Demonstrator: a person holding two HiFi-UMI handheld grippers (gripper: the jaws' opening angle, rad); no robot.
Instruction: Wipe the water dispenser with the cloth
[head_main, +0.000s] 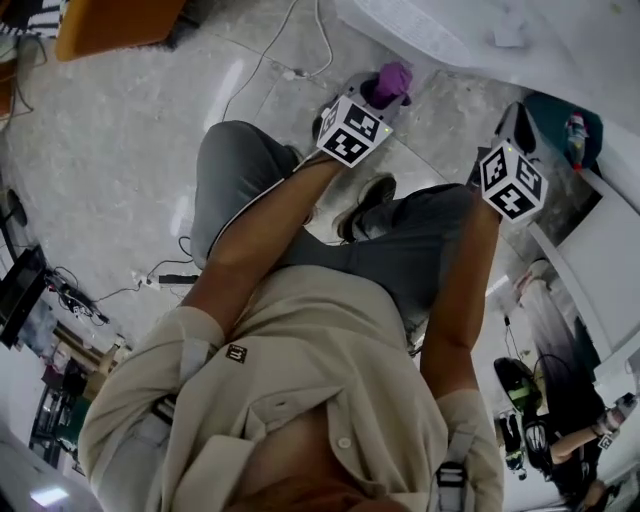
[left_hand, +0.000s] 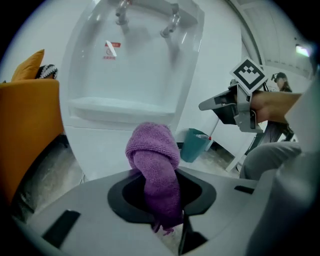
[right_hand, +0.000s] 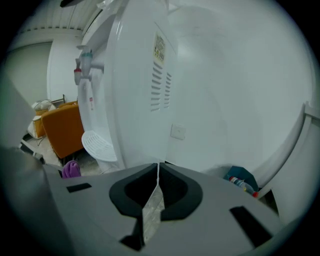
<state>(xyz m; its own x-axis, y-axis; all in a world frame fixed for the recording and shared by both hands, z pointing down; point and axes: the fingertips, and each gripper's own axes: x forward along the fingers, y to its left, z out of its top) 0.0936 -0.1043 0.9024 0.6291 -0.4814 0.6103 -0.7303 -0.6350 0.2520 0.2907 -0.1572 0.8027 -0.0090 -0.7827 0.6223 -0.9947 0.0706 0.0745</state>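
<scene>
The left gripper (head_main: 372, 102) has its jaws pressed tight on the purple cloth (left_hand: 152, 165). The cloth sticks out as a small rolled lump. It points at the front of the water dispenser (left_hand: 135, 65), just below the drip shelf (left_hand: 120, 107). It does not look like it touches yet. The right gripper (right_hand: 158, 170) has its jaws shut together with nothing in them, and it is near the side of the water dispenser.

Here is what might go wrong. The lump is small, so a hard push could make the hard jaws bump the white front. The cloth could also slip out if it rubs too hard, because only a bit of it is pinched. Higher up the water dispenser are the two taps (left_hand: 172, 22). A wipe there could press one, and water might run out. The empty right gripper could knock the side wall if it swings in. Past the water dispenser stands a teal bin (left_hand: 195, 145), well out of the way
</scene>
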